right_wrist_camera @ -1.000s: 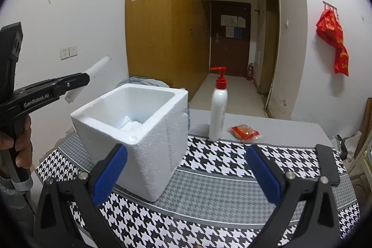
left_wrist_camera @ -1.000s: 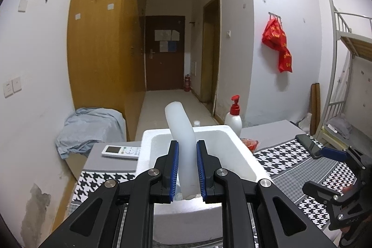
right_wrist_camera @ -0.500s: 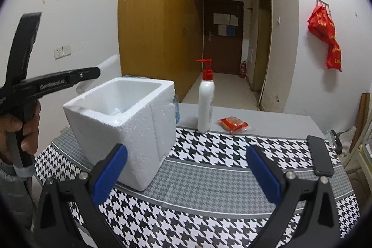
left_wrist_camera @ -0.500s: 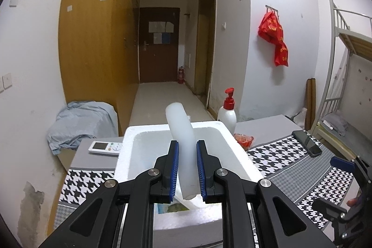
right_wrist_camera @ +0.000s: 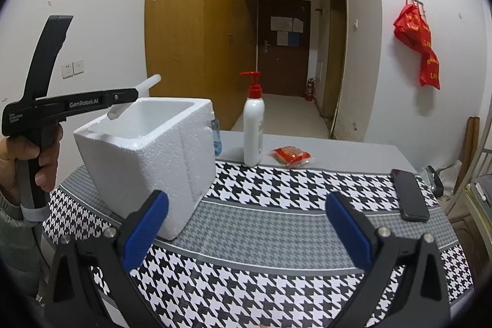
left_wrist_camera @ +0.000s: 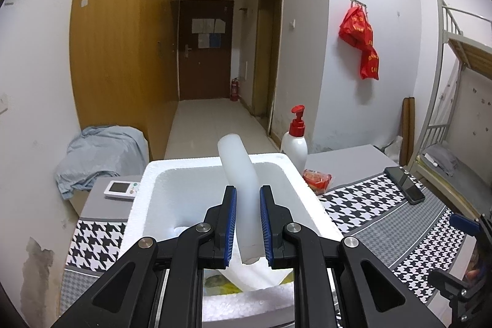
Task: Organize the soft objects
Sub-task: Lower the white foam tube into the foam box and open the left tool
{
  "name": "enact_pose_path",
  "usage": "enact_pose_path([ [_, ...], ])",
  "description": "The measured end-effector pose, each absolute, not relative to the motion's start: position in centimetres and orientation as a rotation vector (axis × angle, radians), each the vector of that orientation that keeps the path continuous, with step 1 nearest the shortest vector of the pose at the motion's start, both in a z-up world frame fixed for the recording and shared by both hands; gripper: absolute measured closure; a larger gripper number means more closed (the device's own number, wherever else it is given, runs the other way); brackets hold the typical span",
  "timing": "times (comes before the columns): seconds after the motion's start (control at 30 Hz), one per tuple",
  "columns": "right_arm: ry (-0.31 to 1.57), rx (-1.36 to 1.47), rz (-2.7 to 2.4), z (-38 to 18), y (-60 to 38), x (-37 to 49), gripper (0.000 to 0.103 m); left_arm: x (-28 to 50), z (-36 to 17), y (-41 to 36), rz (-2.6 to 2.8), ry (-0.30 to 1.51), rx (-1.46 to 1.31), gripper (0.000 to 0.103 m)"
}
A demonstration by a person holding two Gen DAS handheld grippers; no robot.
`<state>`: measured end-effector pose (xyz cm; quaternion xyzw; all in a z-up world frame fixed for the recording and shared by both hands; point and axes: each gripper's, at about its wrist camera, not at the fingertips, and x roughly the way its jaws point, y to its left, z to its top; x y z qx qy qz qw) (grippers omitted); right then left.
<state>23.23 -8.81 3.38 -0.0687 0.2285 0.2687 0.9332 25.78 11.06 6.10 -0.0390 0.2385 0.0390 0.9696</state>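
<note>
The left gripper (left_wrist_camera: 247, 223) is pinching a white foam tube (left_wrist_camera: 240, 174) between its blue pads, holding it tilted over the open top of the white polystyrene box (left_wrist_camera: 144, 195) at the near left of the houndstooth-covered table (right_wrist_camera: 307, 223). The tube is not yet lying inside; release appears to be the step remaining. Something crumpled is already sitting at the box's bottom, though what it is cannot be told. The right gripper (right_wrist_camera: 246, 223) is waiting with jaws spread wide and empty over the cloth. A red packet (right_wrist_camera: 290, 154) is lying beside the pump bottle (right_wrist_camera: 253, 131) at the far side, possibly still to be sorted.
</note>
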Motion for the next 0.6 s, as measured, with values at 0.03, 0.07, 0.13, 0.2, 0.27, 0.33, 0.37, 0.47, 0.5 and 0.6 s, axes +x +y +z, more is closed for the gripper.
enact_pose_path([
  [0.03,0.468,-0.14,0.546,3.4,-8.9,23.2,0.0,25.9,6.0,11.1,0.077,0.486,-0.08,0.086],
  [0.07,0.468,-0.141,0.543,3.3,-9.1,23.2,0.0,26.1,6.0,11.0,0.076,0.489,-0.08,0.086],
  [0.13,0.465,-0.141,0.532,3.4,-9.5,23.2,0.0,26.4,5.8,10.8,0.076,0.498,-0.076,0.086],
  [0.2,0.465,-0.131,0.521,3.5,-10.1,23.3,0.0,26.6,5.8,10.8,0.078,0.502,-0.074,0.086],
  [0.27,0.466,-0.124,0.512,3.5,-10.4,23.5,0.0,26.9,5.7,10.8,0.076,0.507,-0.073,0.086],
  [0.33,0.471,-0.12,0.506,3.4,-10.7,23.6,0.0,27.2,5.7,10.7,0.076,0.511,-0.074,0.086],
  [0.37,0.473,-0.12,0.504,3.3,-10.7,23.6,0.0,27.3,5.6,10.7,0.077,0.513,-0.073,0.086],
  [0.47,0.479,-0.126,0.5,3.0,-10.9,23.5,0.0,27.4,5.5,10.6,0.081,0.517,-0.067,0.086],
  [0.5,0.48,-0.126,0.499,3.0,-10.9,23.5,0.0,27.5,5.5,10.5,0.081,0.517,-0.067,0.085],
  [0.6,0.48,-0.123,0.496,3.0,-11.2,23.6,0.0,27.5,5.4,10.3,0.085,0.517,-0.06,0.085],
])
